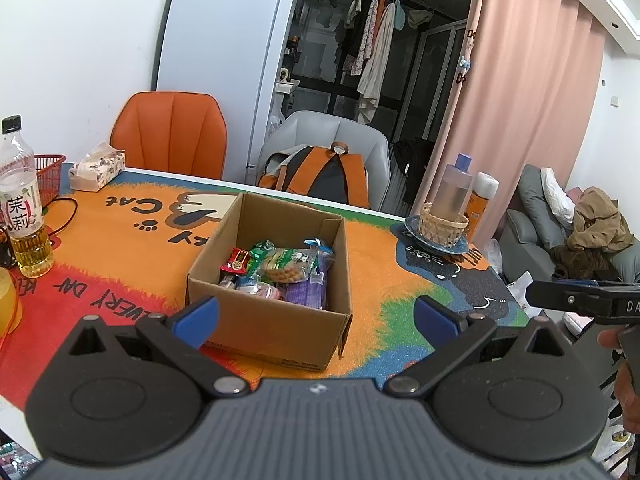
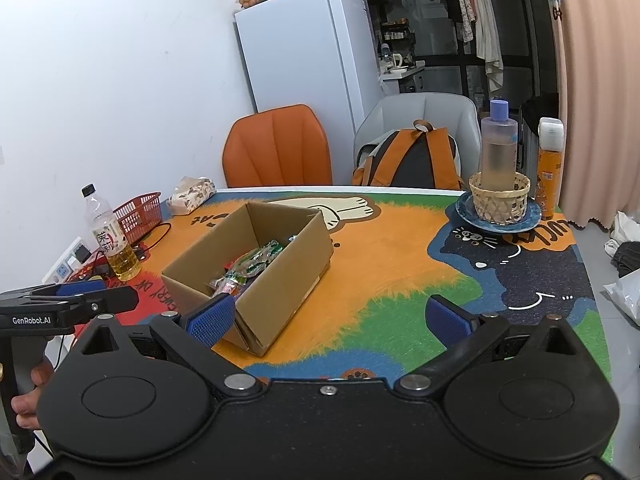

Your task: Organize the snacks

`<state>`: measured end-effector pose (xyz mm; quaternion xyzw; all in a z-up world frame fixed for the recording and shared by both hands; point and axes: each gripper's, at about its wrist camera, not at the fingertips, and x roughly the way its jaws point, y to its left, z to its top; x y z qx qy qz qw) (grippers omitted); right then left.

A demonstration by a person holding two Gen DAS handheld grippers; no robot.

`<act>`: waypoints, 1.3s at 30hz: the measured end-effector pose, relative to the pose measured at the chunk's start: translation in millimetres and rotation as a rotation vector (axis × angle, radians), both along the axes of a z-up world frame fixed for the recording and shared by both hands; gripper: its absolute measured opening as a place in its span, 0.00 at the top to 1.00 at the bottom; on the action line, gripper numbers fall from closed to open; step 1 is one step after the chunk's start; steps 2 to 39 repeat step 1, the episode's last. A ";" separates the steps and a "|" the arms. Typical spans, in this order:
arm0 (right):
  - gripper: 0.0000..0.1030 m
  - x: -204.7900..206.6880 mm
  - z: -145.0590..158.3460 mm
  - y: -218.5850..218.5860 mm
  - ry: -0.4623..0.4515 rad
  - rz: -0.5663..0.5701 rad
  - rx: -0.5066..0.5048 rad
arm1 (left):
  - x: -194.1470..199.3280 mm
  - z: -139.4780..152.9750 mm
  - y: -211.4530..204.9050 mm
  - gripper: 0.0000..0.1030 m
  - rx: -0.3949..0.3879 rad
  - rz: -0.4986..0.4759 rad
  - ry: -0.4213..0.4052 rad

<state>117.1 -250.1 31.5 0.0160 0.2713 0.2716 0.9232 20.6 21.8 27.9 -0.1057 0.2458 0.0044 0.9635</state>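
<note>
Both your tools are spread wide and empty right now, left tool [image 1: 316,316] and right tool [image 2: 330,320]. The snacks [image 1: 276,270] sit piled in the cardboard box [image 1: 260,320] mid-surface, so come straight down and pinch one packet off the top.

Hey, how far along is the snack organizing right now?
Looks nearly done: the snack packets sit inside the cardboard box, and no loose snacks show on the tablecloth. Nothing is in hand; the left gripper and right gripper are open and empty. Little seems left.
</note>
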 end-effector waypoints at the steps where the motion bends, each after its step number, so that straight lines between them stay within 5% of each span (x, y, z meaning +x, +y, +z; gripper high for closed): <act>1: 0.00 0.2 -0.3 0.5 0.001 0.001 -0.002 | 0.2 -0.4 0.0 0.00 -0.001 -0.001 0.002; 39: 0.00 0.2 -0.3 0.5 0.001 0.001 -0.002 | 0.2 -0.4 0.0 0.00 -0.001 -0.001 0.002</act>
